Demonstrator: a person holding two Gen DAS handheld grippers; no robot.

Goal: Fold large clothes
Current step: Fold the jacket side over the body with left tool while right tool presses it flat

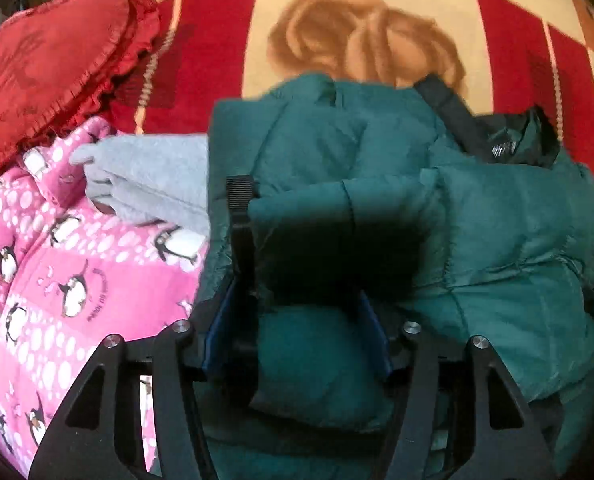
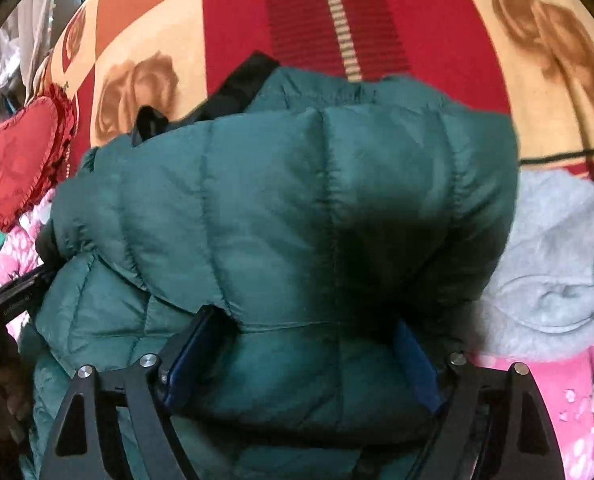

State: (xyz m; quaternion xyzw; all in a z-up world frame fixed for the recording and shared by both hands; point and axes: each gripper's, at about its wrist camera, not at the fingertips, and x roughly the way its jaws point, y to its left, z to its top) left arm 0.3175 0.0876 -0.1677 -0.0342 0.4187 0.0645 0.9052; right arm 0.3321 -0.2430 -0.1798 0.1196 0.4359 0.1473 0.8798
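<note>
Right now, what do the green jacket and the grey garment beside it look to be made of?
The green puffer jacket looks like smooth, faintly shiny woven synthetic, probably nylon or polyester: stitched quilt lines, padded panels, fine wrinkles. The grey garment looks like matte fleece or brushed knit: fuzzy surface, soft rounded folds, no sheen. Exact fibres cannot be told.

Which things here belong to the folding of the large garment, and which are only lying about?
In the job:
- green puffer jacket, partly folded
- left tool, jacket fabric between its fingers
- right tool, jacket fabric between its fingers

Lying about:
- pink penguin fleece
- grey garment
- red heart cushion
- patterned blanket underneath
</note>
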